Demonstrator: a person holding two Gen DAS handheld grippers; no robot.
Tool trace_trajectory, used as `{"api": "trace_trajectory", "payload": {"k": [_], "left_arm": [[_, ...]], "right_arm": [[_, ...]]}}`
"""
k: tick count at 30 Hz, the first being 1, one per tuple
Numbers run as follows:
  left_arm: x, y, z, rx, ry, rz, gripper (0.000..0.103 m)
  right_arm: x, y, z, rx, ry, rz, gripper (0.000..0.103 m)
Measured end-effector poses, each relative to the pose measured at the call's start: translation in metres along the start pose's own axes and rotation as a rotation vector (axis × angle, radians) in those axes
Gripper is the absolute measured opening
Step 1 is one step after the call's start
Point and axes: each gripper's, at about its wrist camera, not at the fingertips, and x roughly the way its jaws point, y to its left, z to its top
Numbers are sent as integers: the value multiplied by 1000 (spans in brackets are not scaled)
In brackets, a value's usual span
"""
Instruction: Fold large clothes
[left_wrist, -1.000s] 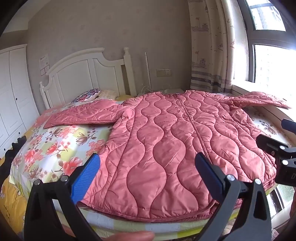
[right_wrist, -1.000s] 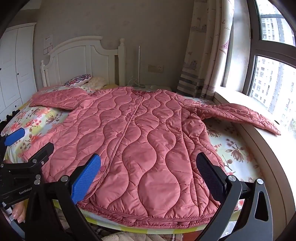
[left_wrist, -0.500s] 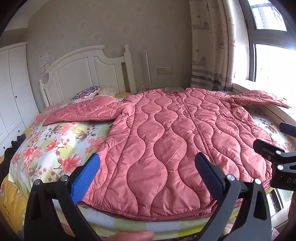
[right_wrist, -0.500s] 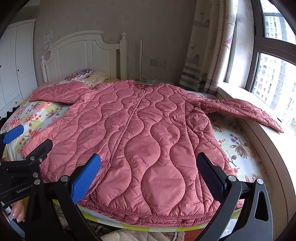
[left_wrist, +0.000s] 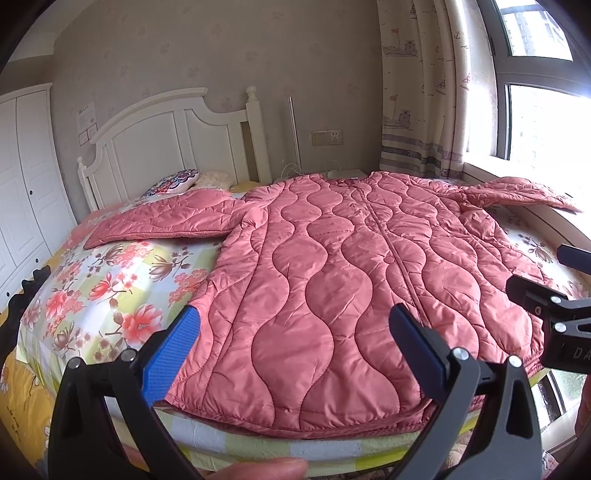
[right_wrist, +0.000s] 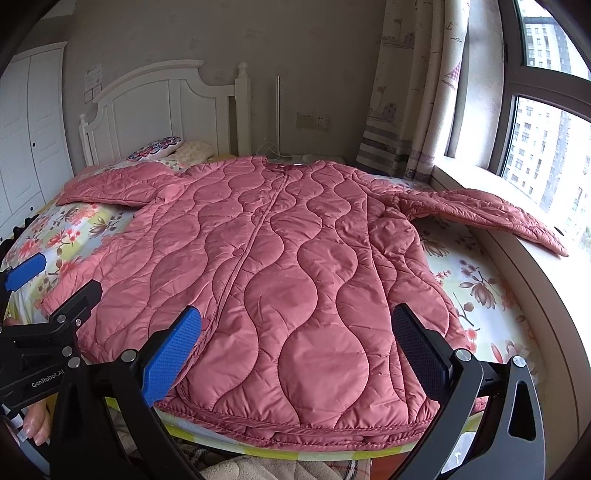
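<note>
A large pink quilted coat lies spread flat, front up, on a bed with a floral sheet. Its left sleeve stretches toward the pillows. The right sleeve reaches onto the window sill. My left gripper hovers open above the hem near the foot of the bed, holding nothing. My right gripper is also open and empty, just over the hem on the coat's right half. Each gripper shows at the edge of the other's view.
A white headboard and pillows stand at the far end. White wardrobe doors line the left. A curtain and window with a wide sill run along the right. A fingertip shows at the bottom.
Both grippers have risen and tilted slightly, so the coat sits lower in each view. The coat has not moved, and both grippers stay open.
</note>
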Motion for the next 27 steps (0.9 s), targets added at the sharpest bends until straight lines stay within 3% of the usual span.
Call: {"api": "trace_trajectory", "payload": {"k": [27], "left_arm": [[8, 0, -3, 0, 28, -11, 101]], "right_arm": [[7, 1, -3, 5, 19, 5, 99]]}}
